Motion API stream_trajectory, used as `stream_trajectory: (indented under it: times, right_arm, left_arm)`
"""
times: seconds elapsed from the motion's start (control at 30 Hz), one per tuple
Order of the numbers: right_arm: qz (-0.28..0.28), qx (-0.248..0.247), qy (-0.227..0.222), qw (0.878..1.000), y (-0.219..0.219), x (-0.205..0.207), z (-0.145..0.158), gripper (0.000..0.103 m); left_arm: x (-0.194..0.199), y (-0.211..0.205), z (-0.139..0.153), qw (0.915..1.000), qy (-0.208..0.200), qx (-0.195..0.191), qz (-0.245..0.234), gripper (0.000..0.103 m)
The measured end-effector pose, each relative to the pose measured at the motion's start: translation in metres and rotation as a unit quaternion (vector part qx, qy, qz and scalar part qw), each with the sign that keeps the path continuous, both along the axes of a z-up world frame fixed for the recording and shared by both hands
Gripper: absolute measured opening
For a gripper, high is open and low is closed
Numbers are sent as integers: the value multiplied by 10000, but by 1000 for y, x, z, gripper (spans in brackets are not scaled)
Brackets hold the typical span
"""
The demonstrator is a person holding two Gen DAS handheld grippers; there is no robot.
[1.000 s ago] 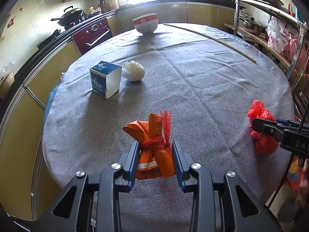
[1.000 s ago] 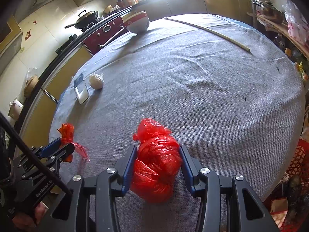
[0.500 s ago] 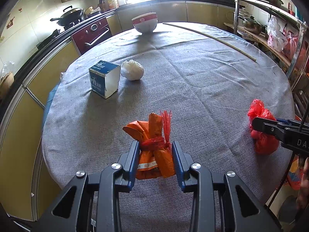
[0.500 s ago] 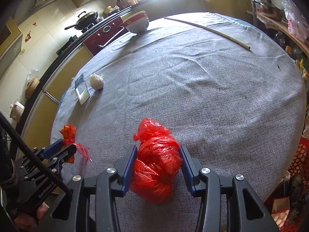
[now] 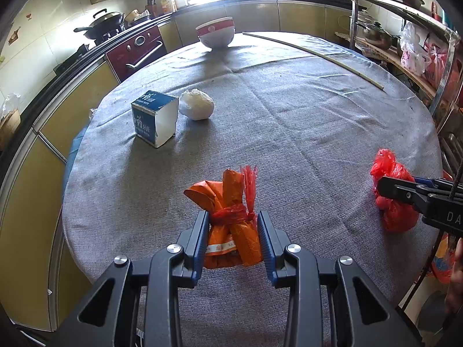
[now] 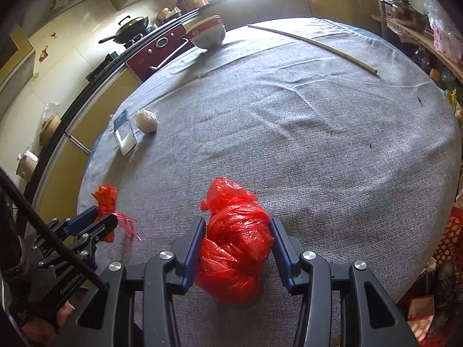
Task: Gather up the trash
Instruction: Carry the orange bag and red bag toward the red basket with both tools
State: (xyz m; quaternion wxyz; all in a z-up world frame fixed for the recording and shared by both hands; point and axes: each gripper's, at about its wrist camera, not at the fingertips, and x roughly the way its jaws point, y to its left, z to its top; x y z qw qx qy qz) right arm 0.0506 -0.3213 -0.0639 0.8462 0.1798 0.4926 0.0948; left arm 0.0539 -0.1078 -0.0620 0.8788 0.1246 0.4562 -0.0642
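Note:
An orange wrapper bundle (image 5: 231,199), tied with a red plastic strip, stands on the grey tablecloth (image 5: 289,121) near its front edge. My left gripper (image 5: 233,215) is shut on it below the knot. Off to its right a crumpled red plastic bag (image 6: 237,245) rests on the cloth between the fingers of my right gripper (image 6: 237,222). Those jaws are opening, and both pads still touch the bag's sides. The right wrist view catches the left gripper (image 6: 98,222) with the orange bundle (image 6: 105,195) at lower left. The left wrist view has the right gripper (image 5: 385,186) and red bag (image 5: 396,217) at its right.
A blue and white carton (image 5: 153,118) and a white plastic ball (image 5: 196,104) sit at the table's left. Stacked red-rimmed bowls (image 5: 215,33) and a long pale stick (image 5: 315,53) lie at the far side. A metal shelf rack (image 5: 405,46) stands right; a red basket (image 6: 447,243) sits below.

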Motion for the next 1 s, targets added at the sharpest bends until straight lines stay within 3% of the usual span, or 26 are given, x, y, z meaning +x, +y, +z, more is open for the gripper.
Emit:
stream_trajectory:
  times: [1.0]
  right_arm:
    - [113,256,-6,9996,-7,-1,-3,49]
  left_arm:
    - [4,-5,-4,9999,83,119,-12,36]
